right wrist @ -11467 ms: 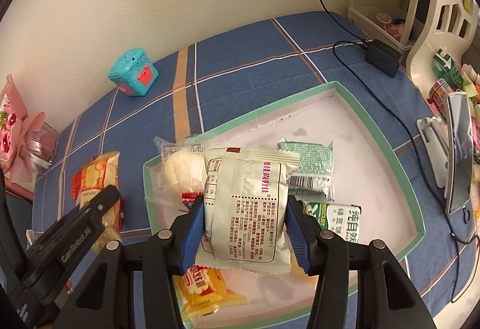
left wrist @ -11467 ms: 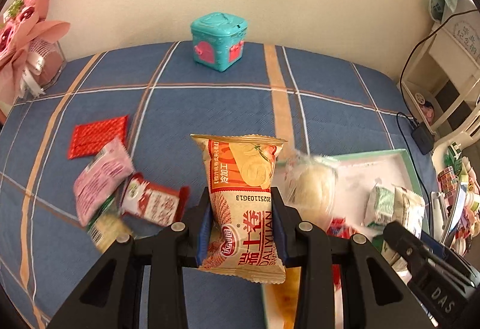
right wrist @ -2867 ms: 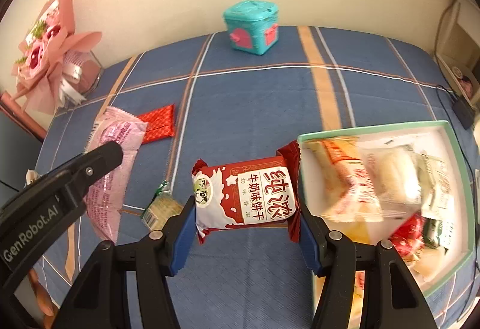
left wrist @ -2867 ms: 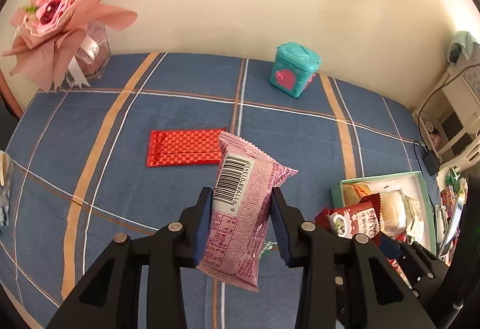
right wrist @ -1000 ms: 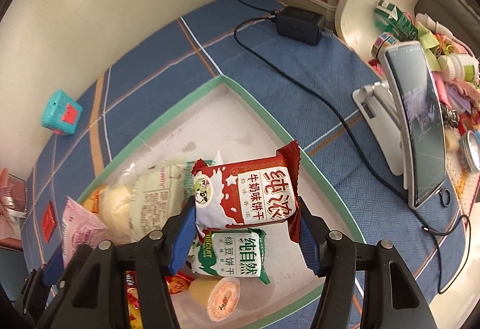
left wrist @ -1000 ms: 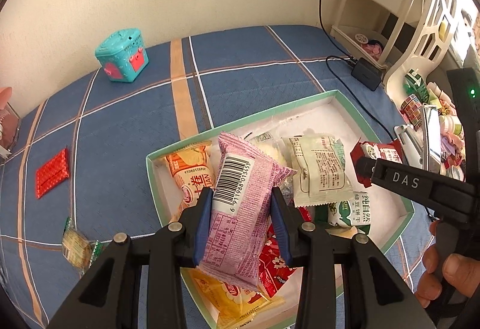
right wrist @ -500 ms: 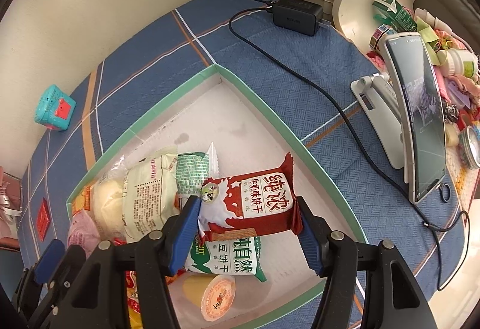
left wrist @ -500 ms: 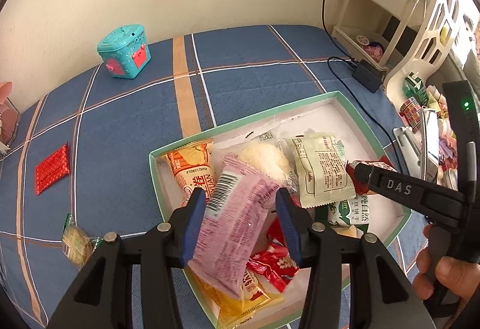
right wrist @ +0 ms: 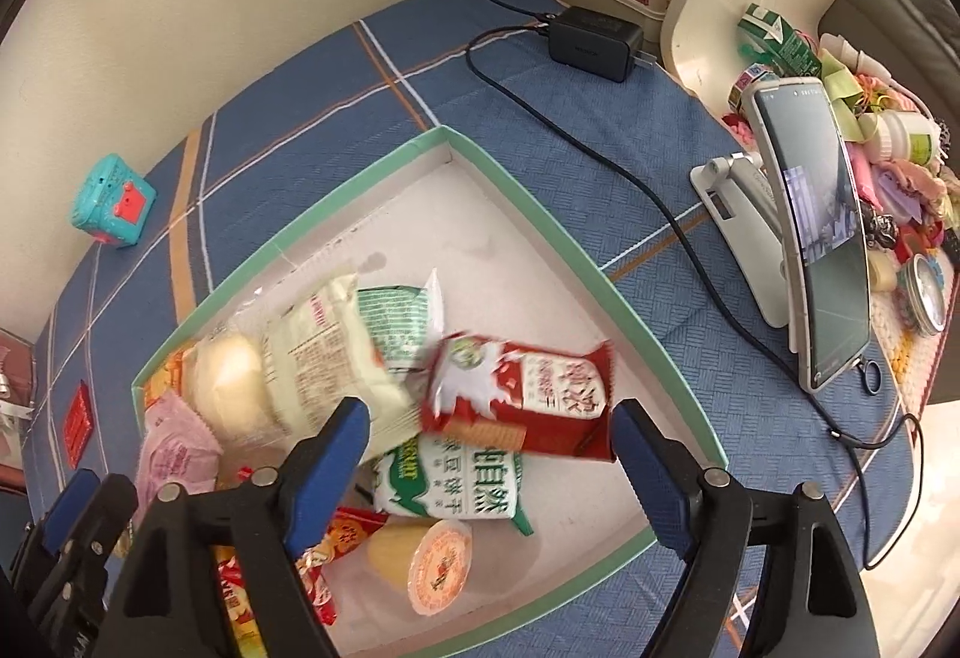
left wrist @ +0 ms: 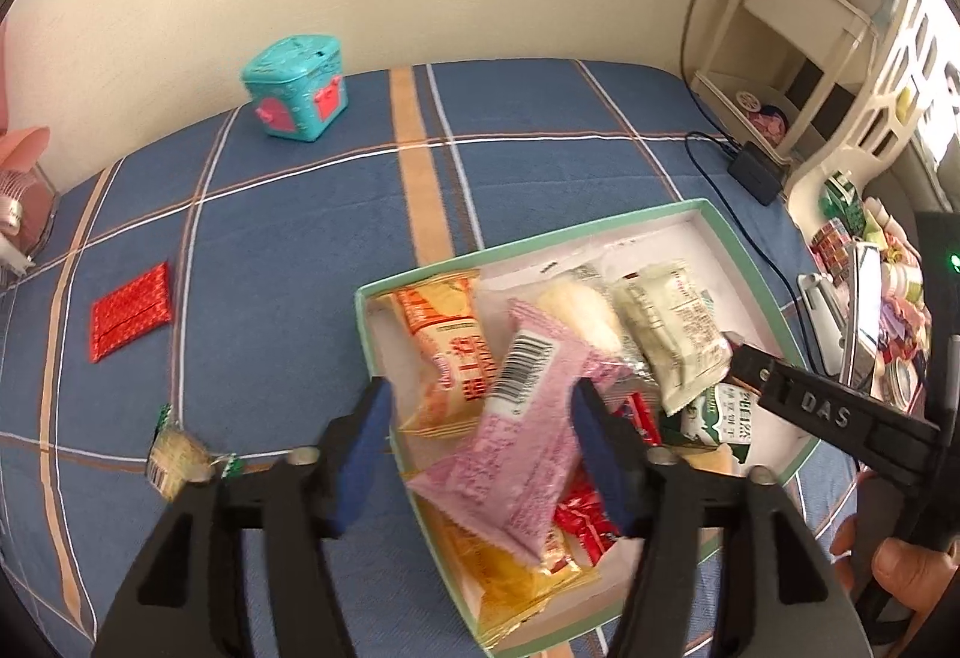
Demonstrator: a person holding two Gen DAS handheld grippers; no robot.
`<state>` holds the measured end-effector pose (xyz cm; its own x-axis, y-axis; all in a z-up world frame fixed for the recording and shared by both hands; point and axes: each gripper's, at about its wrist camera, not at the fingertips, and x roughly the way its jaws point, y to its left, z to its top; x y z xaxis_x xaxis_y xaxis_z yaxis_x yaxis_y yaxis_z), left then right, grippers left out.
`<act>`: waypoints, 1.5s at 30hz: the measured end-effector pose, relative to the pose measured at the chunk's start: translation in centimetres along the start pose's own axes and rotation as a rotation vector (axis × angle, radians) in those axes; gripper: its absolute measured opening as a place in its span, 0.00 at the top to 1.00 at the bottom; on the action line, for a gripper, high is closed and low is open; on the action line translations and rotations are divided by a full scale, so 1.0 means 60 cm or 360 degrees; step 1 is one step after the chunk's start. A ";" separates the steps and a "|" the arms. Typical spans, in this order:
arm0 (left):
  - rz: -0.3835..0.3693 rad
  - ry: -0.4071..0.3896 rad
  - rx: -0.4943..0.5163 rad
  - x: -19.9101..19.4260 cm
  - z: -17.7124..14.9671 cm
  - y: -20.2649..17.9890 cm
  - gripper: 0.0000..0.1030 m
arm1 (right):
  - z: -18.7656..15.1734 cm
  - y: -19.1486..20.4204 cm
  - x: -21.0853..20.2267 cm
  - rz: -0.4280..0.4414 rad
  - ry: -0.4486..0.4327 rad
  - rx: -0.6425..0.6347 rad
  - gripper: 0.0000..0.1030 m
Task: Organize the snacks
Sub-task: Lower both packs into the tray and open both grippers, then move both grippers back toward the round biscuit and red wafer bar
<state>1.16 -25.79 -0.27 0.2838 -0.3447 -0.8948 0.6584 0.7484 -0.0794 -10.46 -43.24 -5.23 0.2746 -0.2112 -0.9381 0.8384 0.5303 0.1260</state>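
Observation:
A green-rimmed white tray (left wrist: 600, 232) (right wrist: 540, 214) holds several snack packets. My left gripper (left wrist: 480, 451) hangs over the tray's near left corner with its jaws opening. The pink packet (left wrist: 528, 436) lies slanted between them on the other snacks, and the left pad stands well clear of it. My right gripper (right wrist: 486, 436) is over the tray's middle, jaws opening too. The red-and-white biscuit packet (right wrist: 522, 394) rests loose between them on a green-and-white packet (right wrist: 456, 478). On the cloth to the left lie a flat red packet (left wrist: 129, 319) and a small yellow-green packet (left wrist: 177, 457).
A teal tin (left wrist: 297, 85) stands at the back by the wall. Right of the tray are a black charger (right wrist: 591, 41) with its cable, a phone on a stand (right wrist: 816, 238) and a cream shelf (left wrist: 780, 46) with clutter. A person's hand (left wrist: 900, 568) shows at the lower right.
Both pairs of jaws have spread. The pink packet has slipped out of the left grip and the red-and-white packet out of the right, both down onto the snacks in the tray.

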 end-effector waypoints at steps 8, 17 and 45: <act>0.0069 -0.0007 -0.0132 -0.009 -0.009 0.051 0.20 | -0.019 0.031 -0.023 -0.0010 -0.0062 -0.0073 0.04; 0.0183 -0.0049 -0.0265 -0.029 -0.035 0.115 0.10 | -0.048 0.063 -0.074 -0.0005 -0.0184 -0.0137 0.00; 0.0459 -0.0023 -0.0597 -0.094 -0.113 0.364 0.09 | -0.202 0.329 -0.092 0.0265 -0.0108 -0.0612 0.00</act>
<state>9.19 -3.63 0.08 0.4293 -0.0984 -0.8978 0.2546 0.9669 0.0158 -1.15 -21.65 -1.47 0.4325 -0.1437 -0.8901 0.5468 0.8268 0.1323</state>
